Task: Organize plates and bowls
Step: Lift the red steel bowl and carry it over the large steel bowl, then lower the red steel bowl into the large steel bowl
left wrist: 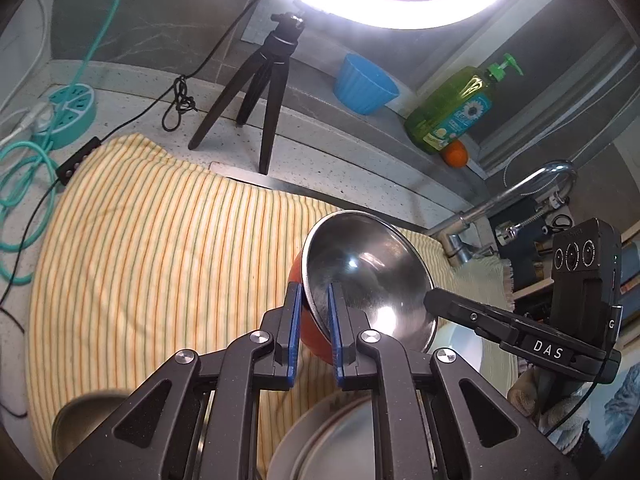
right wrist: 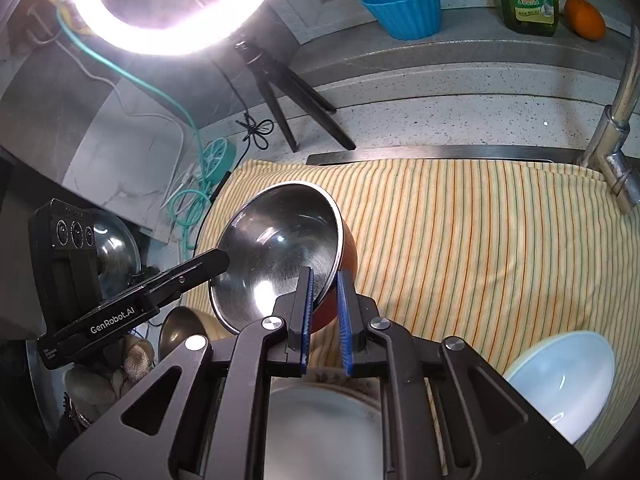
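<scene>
Both grippers are on the bowl [left wrist: 368, 276], a round one with shiny steel inside and a smooth red-orange outside, lifted and tilted above the striped cloth [left wrist: 140, 240]. The left gripper [left wrist: 314, 292] pinches the rim on one side, one blue pad inside, one against the red wall. The right gripper [right wrist: 325, 280] is clamped on the opposite rim the same way; from the left camera only one black finger of it shows, touching the far rim.

The cloth is yellow with thin green and orange stripes, lying rumpled over the speckled stone counter [right wrist: 440, 120]. Directly below the grippers sits a pale plate [right wrist: 320, 420]. The right camera alone shows a pale blue-white bowl [right wrist: 560, 380] on the cloth, clear of the lifted bowl, and a dull metal bowl [right wrist: 180, 328] low on the left.

Behind: a black tripod [left wrist: 256, 92] under a glaring ring light [right wrist: 176, 4], a ribbed blue cup [right wrist: 404, 4], a green soap bottle [left wrist: 452, 112], an orange [right wrist: 585, 18], a chrome tap [right wrist: 616, 128], and a teal power strip [left wrist: 72, 112] with coiled cable.
</scene>
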